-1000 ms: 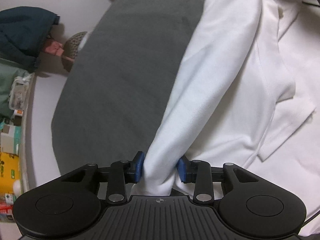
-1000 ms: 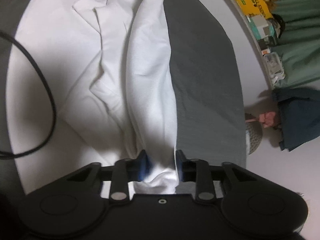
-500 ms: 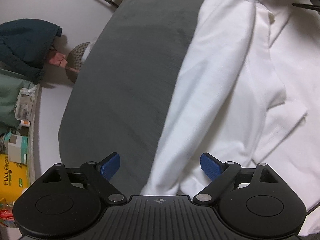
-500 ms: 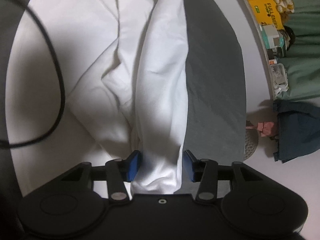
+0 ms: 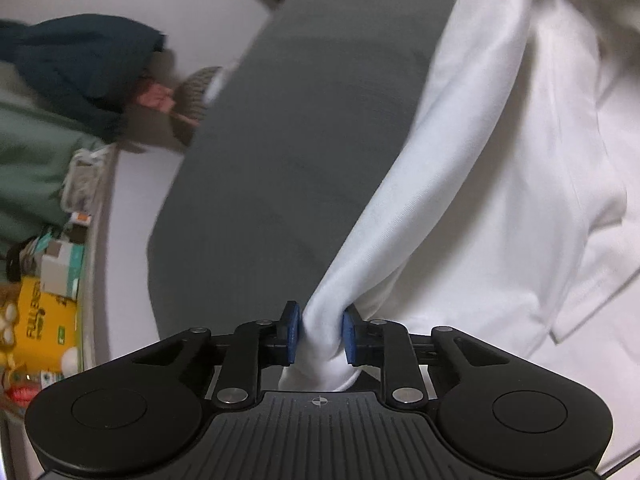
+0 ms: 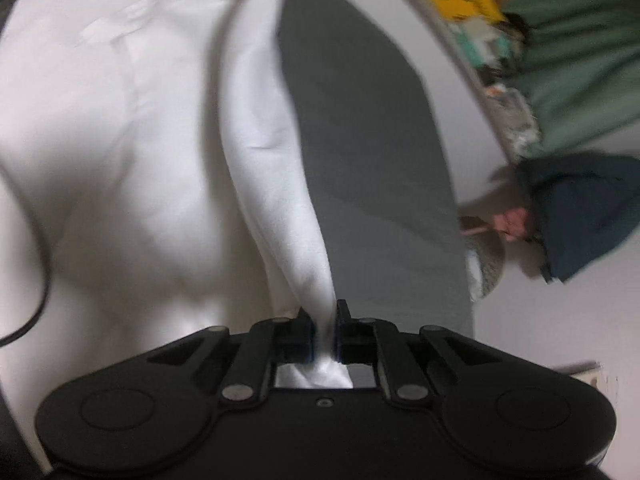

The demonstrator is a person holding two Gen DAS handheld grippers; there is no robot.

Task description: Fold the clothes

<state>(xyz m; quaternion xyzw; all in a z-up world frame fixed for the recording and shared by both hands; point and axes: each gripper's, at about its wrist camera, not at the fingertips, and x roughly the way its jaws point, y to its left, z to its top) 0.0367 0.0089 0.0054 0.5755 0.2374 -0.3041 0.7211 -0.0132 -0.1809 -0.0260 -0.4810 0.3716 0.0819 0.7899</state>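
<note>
A white shirt (image 5: 500,160) lies on a dark grey mat (image 5: 300,140). My left gripper (image 5: 319,334) is shut on a bunched edge of the shirt, and the cloth runs taut away from it. In the right wrist view my right gripper (image 6: 324,330) is shut on another part of the same white shirt (image 6: 140,140), with a raised fold (image 6: 276,168) running along the border of the grey mat (image 6: 372,160). This view is blurred.
A dark blue garment (image 5: 80,68) and a pink object (image 5: 156,96) lie beyond the mat on the pale surface. A yellow box (image 5: 44,316) and small packages sit by a green curtain (image 6: 580,60). A black cable (image 6: 28,240) crosses the shirt.
Both grippers opened half a second ago and have shut again on the shirt's edge. The cloth is now pulled tauter and lifted, and the right view has shifted.
</note>
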